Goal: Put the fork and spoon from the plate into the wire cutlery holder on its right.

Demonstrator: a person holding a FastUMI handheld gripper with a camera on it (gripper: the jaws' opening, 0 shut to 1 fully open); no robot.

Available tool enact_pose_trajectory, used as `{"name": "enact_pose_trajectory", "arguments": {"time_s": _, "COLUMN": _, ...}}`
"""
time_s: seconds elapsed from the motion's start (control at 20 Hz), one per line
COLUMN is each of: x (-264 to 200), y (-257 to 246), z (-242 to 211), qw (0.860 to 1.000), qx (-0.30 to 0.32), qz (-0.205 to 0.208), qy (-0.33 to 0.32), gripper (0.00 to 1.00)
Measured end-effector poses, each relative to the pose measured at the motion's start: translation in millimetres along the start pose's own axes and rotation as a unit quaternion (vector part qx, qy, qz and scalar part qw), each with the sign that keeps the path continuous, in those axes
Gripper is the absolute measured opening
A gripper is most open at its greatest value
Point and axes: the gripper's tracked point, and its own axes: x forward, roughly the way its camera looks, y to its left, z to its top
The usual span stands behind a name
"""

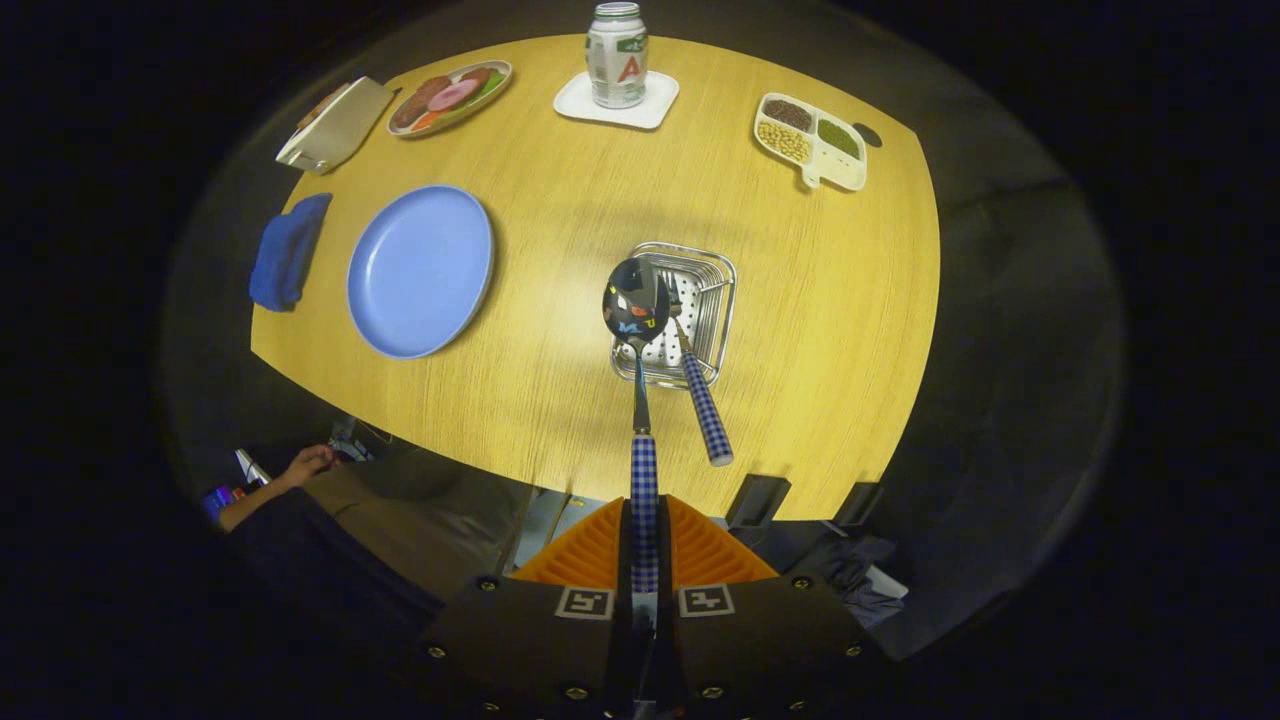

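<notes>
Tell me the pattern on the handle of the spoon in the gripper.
Blue-and-white check, clearest in the gripper view where the spoon handle runs between the gripper's orange fingers.

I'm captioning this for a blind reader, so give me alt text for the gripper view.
The gripper is shut on the checked handle of a spoon, holding its bowl over the wire cutlery holder on a round wooden table. The fork already stands in the holder, and the blue plate to its left is bare.
</notes>
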Motion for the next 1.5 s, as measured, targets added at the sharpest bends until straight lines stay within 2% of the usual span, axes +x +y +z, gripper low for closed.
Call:
{"name": "enact_pose_trajectory", "arguments": {"time_s": 0.2, "x": 13.9, "y": -6.5, "z": 6.4, "qw": 0.999, "qx": 0.016, "qz": 0.011, "qy": 0.032, "gripper": 0.09}}
{"name": "enact_pose_trajectory", "arguments": {"time_s": 1.0, "x": 41.9, "y": -3.4, "z": 40.1, "qw": 0.988, "qx": -0.01, "qz": -0.013, "qy": 0.152, "gripper": 0.09}}
{"name": "enact_pose_trajectory", "arguments": {"time_s": 1.25, "x": 43.2, "y": -2.5, "z": 44.5, "qw": 0.987, "qx": -0.018, "qz": -0.017, "qy": 0.157, "gripper": 0.09}}
{"name": "enact_pose_trajectory", "arguments": {"time_s": 1.5, "x": 37.4, "y": -7.7, "z": 48.4, "qw": 0.991, "qx": -0.025, "qz": -0.024, "qy": 0.129, "gripper": 0.12}}
